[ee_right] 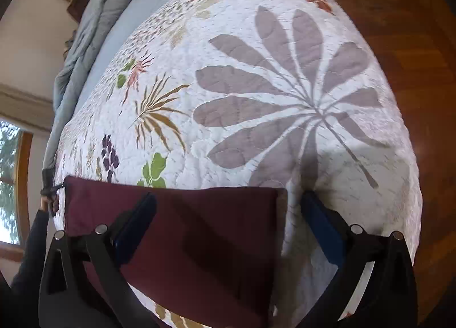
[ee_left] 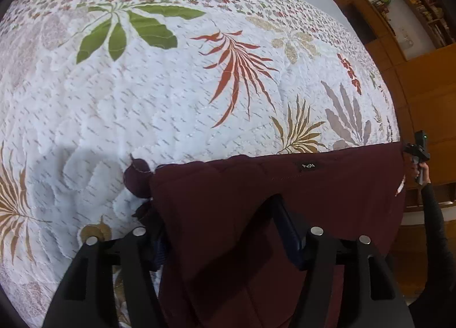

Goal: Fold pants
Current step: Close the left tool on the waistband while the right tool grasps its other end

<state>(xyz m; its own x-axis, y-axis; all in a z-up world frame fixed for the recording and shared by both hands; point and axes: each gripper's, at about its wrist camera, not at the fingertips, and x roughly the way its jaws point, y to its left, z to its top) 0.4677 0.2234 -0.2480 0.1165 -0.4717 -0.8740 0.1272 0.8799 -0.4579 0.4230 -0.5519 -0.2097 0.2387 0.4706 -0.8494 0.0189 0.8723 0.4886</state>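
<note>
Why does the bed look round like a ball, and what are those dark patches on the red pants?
Left wrist view: the fisheye lens bulges the quilt; the dark patches on the pants look like shadows. Right wrist view: same bulge, a soft shadow on the quilt, and the bright window is washed out.

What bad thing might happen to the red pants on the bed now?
The maroon pants reach the quilt's near edge, so a tug might slide them off. The right gripper straddles the pants' corner with jaws wide, so closing could bunch it. The left gripper sits by rumpled cloth, which may get folded in crooked.
</note>
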